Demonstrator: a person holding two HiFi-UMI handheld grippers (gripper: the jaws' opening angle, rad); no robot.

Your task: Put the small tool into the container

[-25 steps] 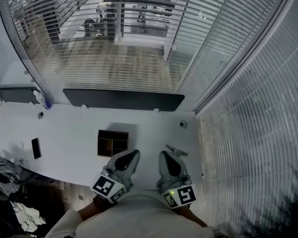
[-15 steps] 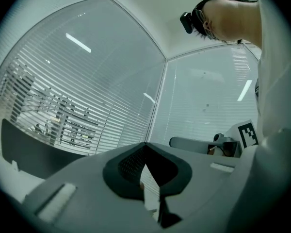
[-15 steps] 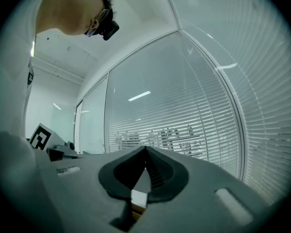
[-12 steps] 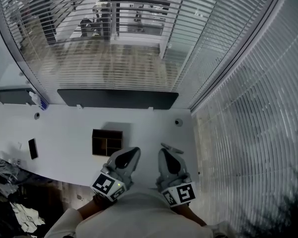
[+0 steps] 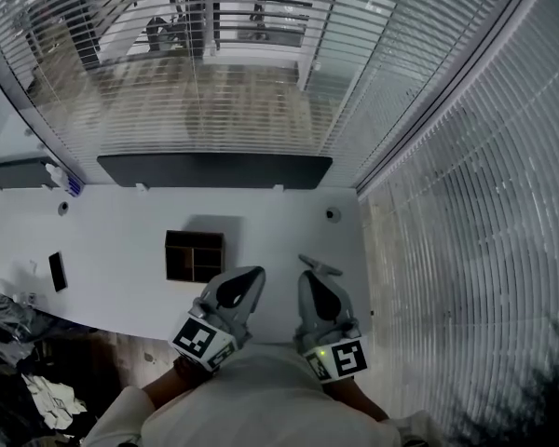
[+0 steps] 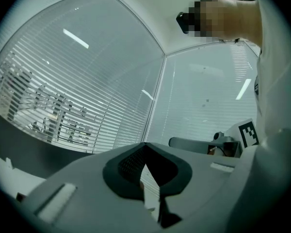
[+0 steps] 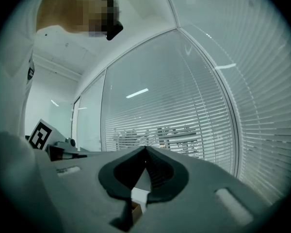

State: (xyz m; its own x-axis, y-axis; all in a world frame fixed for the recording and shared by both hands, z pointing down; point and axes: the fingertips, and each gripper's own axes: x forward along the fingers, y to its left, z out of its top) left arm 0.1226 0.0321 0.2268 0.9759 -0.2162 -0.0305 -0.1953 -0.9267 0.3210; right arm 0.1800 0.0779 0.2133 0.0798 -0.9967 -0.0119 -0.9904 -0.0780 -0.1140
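Observation:
A dark wooden container [image 5: 194, 255] with open compartments stands on the white table [image 5: 112, 240]. A small grey tool [image 5: 319, 266] lies on the table to its right. My left gripper [image 5: 252, 273] is shut and empty, held level just right of the container and apart from it. My right gripper [image 5: 308, 276] is also shut and empty, its tip just short of the tool. In the left gripper view the jaws [image 6: 145, 144] meet at the tip; in the right gripper view the jaws [image 7: 146, 148] meet too. Neither gripper view shows the tool.
A long dark panel [image 5: 214, 170] runs along the table's far edge, with glass walls and blinds behind it. A small round item [image 5: 332, 214] sits near the right corner, a flat black item [image 5: 57, 271] at the left, and a bottle [image 5: 65, 180] at the far left.
Both grippers have drifted a little to the right across the table. The container now lies further left of the left gripper, and the tool is slightly nearer the right gripper's tip.

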